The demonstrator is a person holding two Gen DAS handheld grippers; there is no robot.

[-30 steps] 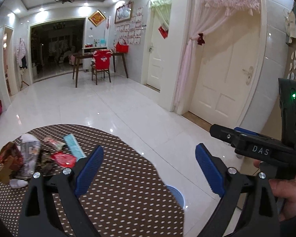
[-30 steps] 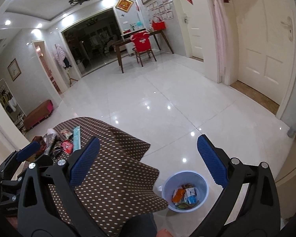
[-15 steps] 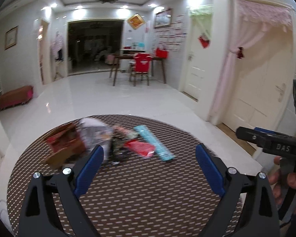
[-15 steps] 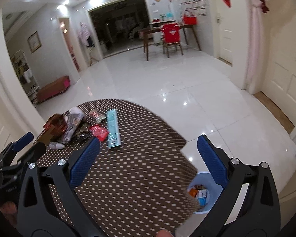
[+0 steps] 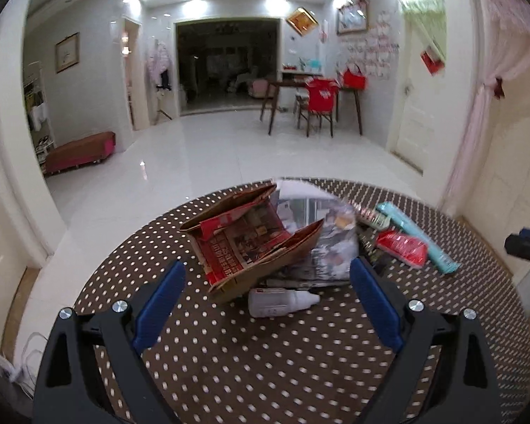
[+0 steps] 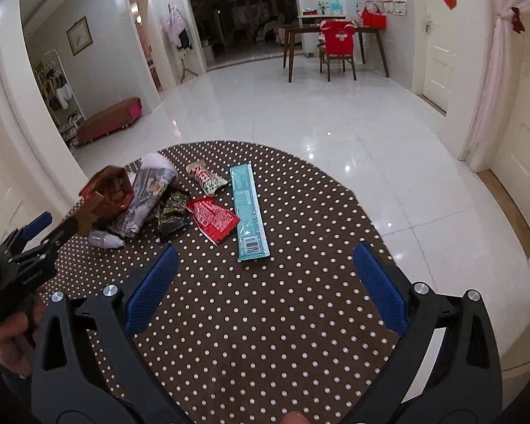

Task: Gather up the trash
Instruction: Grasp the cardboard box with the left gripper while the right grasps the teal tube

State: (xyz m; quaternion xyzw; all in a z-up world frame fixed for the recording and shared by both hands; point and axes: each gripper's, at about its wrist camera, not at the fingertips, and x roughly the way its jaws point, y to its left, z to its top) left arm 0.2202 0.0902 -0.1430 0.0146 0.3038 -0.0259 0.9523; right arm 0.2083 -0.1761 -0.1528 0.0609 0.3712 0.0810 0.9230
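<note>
A pile of trash lies on the round brown dotted table [image 5: 265, 371]: a torn red cardboard box [image 5: 245, 243], a grey printed bag [image 5: 330, 243], a small white bottle [image 5: 281, 303], a red wrapper [image 5: 402, 249] and a long teal packet [image 5: 420, 238]. My left gripper [image 5: 266, 300] is open and empty, its jaws either side of the box and bottle. My right gripper [image 6: 265, 277] is open and empty, just short of the teal packet [image 6: 248, 208] and red wrapper [image 6: 213, 218]. The box [image 6: 106, 192] and bottle [image 6: 104, 239] lie left.
The table [image 6: 282, 318] stands on a glossy white tile floor. A red bench [image 6: 109, 125] sits by the left wall. A wooden desk with a red-covered chair [image 6: 337, 47] stands far back. White doors and a pink curtain [image 6: 496, 81] are on the right.
Both grippers swung left, away from the blue trash bin on the floor, and moved in over the table toward the trash pile. Both stayed open.
</note>
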